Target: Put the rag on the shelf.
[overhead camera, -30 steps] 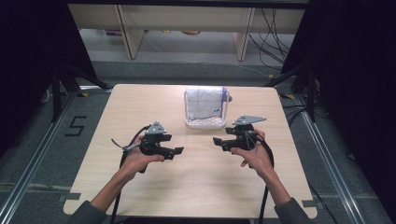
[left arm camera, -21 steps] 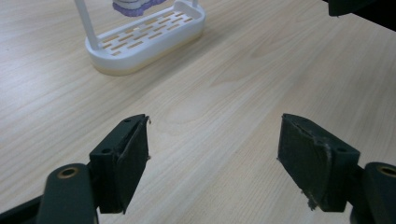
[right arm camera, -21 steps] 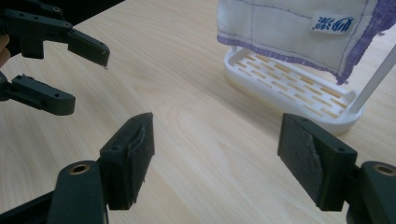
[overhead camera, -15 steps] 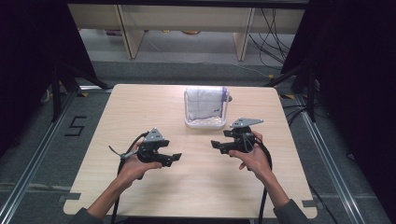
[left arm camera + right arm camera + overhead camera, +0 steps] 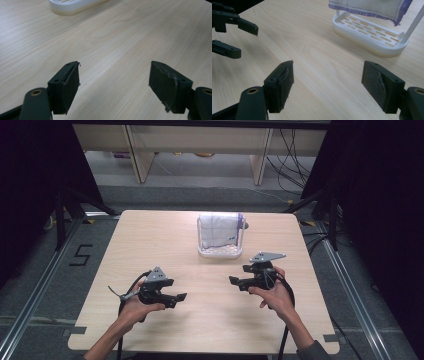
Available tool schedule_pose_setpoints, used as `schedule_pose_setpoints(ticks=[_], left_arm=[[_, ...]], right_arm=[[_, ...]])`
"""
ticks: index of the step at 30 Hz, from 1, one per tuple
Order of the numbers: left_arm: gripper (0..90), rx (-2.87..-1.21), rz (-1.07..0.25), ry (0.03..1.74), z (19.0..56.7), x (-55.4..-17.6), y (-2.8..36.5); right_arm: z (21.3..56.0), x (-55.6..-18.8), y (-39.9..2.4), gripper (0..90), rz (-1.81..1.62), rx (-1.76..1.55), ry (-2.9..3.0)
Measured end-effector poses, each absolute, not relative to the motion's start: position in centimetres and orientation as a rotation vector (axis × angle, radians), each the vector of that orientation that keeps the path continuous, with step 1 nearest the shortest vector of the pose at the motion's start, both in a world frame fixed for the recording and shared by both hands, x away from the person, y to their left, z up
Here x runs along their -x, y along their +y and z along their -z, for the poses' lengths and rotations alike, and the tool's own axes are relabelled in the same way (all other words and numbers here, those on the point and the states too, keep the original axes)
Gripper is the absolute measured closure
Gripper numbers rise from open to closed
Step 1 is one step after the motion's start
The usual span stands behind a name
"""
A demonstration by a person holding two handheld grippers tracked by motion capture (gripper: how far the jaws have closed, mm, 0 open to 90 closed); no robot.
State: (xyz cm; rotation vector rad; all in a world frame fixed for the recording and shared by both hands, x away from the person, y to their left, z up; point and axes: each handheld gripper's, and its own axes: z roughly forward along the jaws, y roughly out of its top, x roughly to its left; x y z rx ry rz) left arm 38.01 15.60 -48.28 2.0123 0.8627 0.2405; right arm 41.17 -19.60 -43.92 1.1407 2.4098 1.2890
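**White cloth on the rack, both grippers empty**

White cloth (image 5: pixel 218 229) with a purple hem hangs over the small white rack (image 5: pixel 220 252) at the far middle of the wooden table (image 5: pixel 150 245), and we judge the work on it either finished or not begun, since nothing is in hand. Our left gripper (image 5: pixel 176 299) hovers over the near left of the table, jaws apart with only bare wood between them in the left gripper view. Our right gripper (image 5: pixel 235 281) sits near the rack's front right, jaws likewise spread wide and holding nothing; its own view shows the rack's slatted base (image 5: pixel 372 33) just ahead and the cloth's edge (image 5: pixel 367 7) above it. If the cloth is to come off, the whole reach and grasp is left for us.
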Motion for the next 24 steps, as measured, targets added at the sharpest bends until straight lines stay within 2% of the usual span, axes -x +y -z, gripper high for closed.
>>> schedule_pose_setpoints(ticks=[14, 24], left_arm=[[24.0, -2.028, -0.242, 0.853, 49.1, -36.4, 16.5], [24.0, -2.061, -0.254, 0.845, 49.7, -35.1, 17.2]], right_arm=[[44.3, -39.4, -20.4, 26.6, -1.261, -1.118, 2.397], [45.5, -36.8, -21.0, 26.4, -1.296, -1.174, 2.43]])
